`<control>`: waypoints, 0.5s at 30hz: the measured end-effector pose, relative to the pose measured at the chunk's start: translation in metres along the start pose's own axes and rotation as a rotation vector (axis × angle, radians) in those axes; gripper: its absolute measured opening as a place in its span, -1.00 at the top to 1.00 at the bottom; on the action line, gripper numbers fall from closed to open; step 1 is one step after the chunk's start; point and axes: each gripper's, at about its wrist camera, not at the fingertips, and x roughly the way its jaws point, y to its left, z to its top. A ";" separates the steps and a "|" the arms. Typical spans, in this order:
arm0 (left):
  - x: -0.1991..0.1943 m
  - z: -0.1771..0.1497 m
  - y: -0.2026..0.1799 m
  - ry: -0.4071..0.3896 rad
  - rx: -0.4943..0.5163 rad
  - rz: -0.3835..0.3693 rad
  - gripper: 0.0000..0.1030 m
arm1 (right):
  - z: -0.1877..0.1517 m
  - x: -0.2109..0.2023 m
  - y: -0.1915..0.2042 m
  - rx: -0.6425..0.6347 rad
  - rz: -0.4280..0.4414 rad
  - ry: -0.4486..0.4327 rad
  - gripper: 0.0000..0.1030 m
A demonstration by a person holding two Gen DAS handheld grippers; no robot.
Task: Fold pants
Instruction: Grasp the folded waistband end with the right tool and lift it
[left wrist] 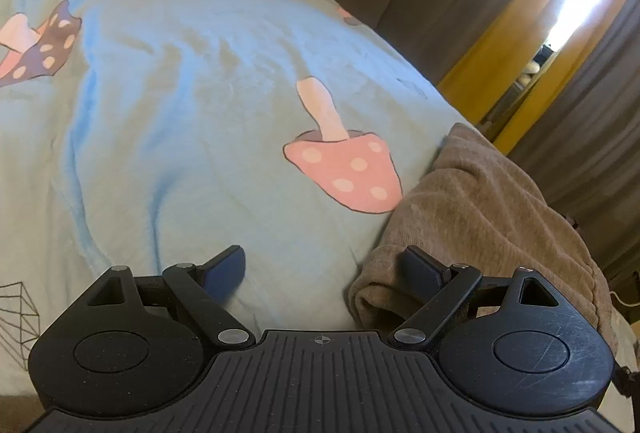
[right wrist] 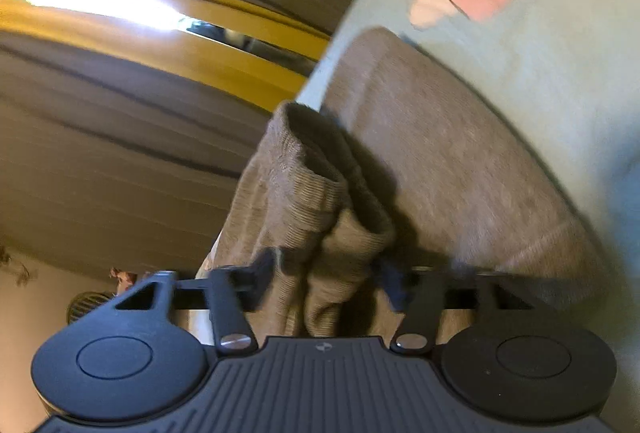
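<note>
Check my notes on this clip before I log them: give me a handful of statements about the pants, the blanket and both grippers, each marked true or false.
1. The pants are brown. True.
2. The left gripper is clamped on the pants. False: its jaws stand wide open with only one finger over the fabric.
3. The right gripper has ribbed brown fabric between its fingers. True.
4. The blanket is plain white. False: it is light blue with a mushroom print.
5. The pants lie in the middle of the blanket. False: they lie at its edge.
</note>
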 end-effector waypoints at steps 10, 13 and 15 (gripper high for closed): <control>-0.001 -0.001 -0.001 -0.001 -0.007 0.000 -0.78 | 0.005 0.021 0.001 0.078 -0.001 0.011 -0.84; -0.001 -0.001 0.000 -0.002 -0.013 -0.002 -0.78 | 0.008 0.028 0.007 0.093 -0.007 0.002 -0.81; -0.001 -0.001 0.001 -0.003 -0.016 -0.004 -0.78 | 0.008 0.025 0.011 0.062 0.011 -0.020 -0.51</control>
